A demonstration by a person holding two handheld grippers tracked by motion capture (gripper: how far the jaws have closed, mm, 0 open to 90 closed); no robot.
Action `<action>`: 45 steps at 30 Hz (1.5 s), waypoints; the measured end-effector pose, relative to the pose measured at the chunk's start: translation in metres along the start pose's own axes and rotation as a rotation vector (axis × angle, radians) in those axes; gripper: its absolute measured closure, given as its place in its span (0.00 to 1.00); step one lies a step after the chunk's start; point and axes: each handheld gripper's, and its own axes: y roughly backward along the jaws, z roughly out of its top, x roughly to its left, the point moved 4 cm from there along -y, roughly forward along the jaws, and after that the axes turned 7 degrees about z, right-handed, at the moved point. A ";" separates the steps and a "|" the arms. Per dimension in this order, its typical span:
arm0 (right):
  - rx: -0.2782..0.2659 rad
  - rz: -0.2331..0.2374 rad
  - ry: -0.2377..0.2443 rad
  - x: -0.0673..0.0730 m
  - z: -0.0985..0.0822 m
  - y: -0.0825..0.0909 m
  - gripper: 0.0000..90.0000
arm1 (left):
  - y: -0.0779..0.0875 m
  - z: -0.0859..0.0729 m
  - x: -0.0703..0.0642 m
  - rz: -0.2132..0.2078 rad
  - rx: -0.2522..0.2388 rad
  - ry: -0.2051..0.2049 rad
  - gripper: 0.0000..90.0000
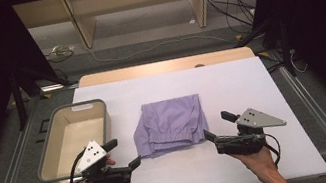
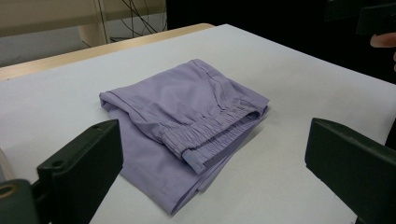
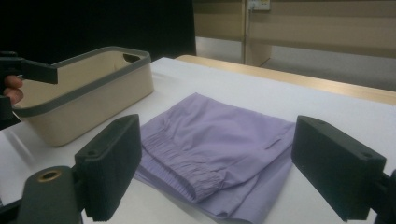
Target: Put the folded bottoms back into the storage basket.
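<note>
The folded purple shorts (image 1: 171,124) lie in the middle of the white table (image 1: 251,86), just right of the beige bin (image 1: 73,137). The left gripper (image 1: 123,153) and the right gripper (image 1: 215,126) flank them, jaws wide open and empty. I think the grasp is only beginning; next each must reach a near edge. The table around them is free.

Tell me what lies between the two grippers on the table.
In the high view, folded purple shorts lie between the left gripper and the right gripper, slightly beyond them; both grippers are open, touching nothing.
</note>
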 end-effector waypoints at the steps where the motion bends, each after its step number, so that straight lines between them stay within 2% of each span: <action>1: 0.001 0.000 -0.001 0.000 0.000 0.000 0.19 | -0.001 0.000 0.001 0.002 0.005 0.003 0.04; 12: 0.001 -0.002 -0.008 -0.004 -0.001 -0.001 0.19 | -0.008 -0.001 -0.001 -0.006 0.029 0.030 0.04; 19: 0.002 -0.024 -0.008 -0.009 0.000 -0.001 0.19 | -0.015 -0.003 0.000 -0.010 0.073 0.075 0.04; 20: 0.003 -0.035 -0.005 -0.011 0.001 -0.002 0.19 | -0.018 -0.005 0.000 -0.003 0.096 0.089 0.04; 24: 0.006 -0.046 -0.009 -0.013 0.001 -0.002 0.20 | -0.024 -0.010 0.000 -0.002 0.140 0.099 0.04; 29: 0.010 -0.052 -0.005 -0.013 0.003 -0.002 0.20 | -0.026 -0.011 -0.001 -0.005 0.154 0.106 0.04; 38: 0.032 -0.057 0.000 -0.021 0.005 -0.014 0.20 | -0.035 -0.014 -0.003 -0.001 0.187 0.128 0.04; 40: 0.037 -0.062 0.001 -0.025 0.005 -0.017 0.20 | -0.038 -0.015 -0.002 -0.005 0.202 0.157 0.04; 45: 0.041 -0.075 0.001 -0.032 0.006 -0.020 0.21 | -0.042 -0.017 0.000 0.004 0.226 0.185 0.04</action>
